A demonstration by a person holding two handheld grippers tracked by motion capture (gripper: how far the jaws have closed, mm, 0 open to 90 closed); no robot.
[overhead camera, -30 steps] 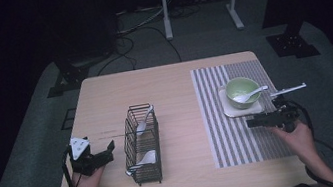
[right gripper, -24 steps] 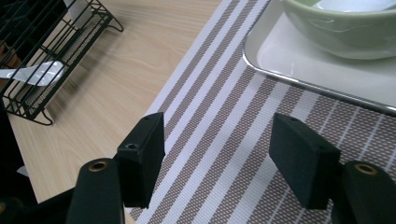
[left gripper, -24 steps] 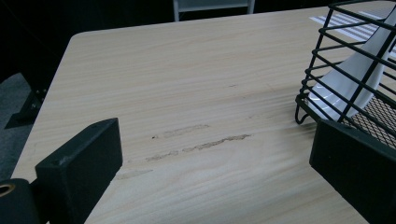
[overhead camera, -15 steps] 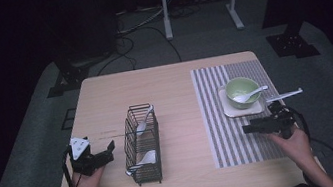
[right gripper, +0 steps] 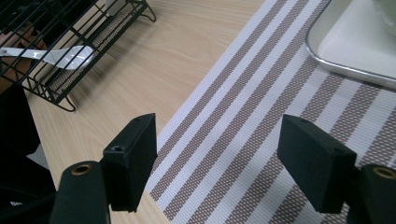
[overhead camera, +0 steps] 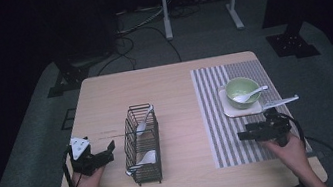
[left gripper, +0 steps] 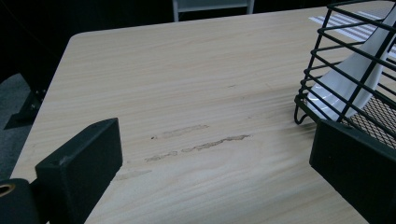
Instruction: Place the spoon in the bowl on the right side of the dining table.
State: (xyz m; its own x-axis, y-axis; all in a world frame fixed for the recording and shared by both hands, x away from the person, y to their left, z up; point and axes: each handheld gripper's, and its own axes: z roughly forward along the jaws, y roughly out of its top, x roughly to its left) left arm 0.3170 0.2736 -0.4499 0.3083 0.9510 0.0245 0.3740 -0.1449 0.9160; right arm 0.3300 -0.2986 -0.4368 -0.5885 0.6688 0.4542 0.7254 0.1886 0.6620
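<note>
The surface (overhead camera: pixel 173 82) carries everything, pale wood under both my claws. Ahead of my right claw (overhead camera: pixel 243 136) and running under it lies the striped placemat (overhead camera: pixel 216 116); in the right gripper view its grey and white bands pass beneath my spread jaws. Between my two claws stands the black wire rack (overhead camera: pixel 142 145), just beside my left claw (overhead camera: pixel 108 149) on its inner side and well apart from my right one.

My left claw rests low over the bare wood near my edge, jaws wide apart with nothing between them; in the left gripper view the rack's corner sits close by the far jaw. My right claw is likewise wide open and empty, lying over the near part of the mat and pointing toward the rack.

Beyond my right claw, on the mat, sits a small white tray (overhead camera: pixel 258 107) with a green bowl (overhead camera: pixel 242 90) on it. A white spoon (overhead camera: pixel 248 95) leans in that bowl, and another white spoon (overhead camera: pixel 282 102) lies at the tray's outer edge, just ahead of my right hand. Inside the rack, one white spoon (overhead camera: pixel 145 158) lies near its close end and a second (overhead camera: pixel 144 119) leans at its far end.
</note>
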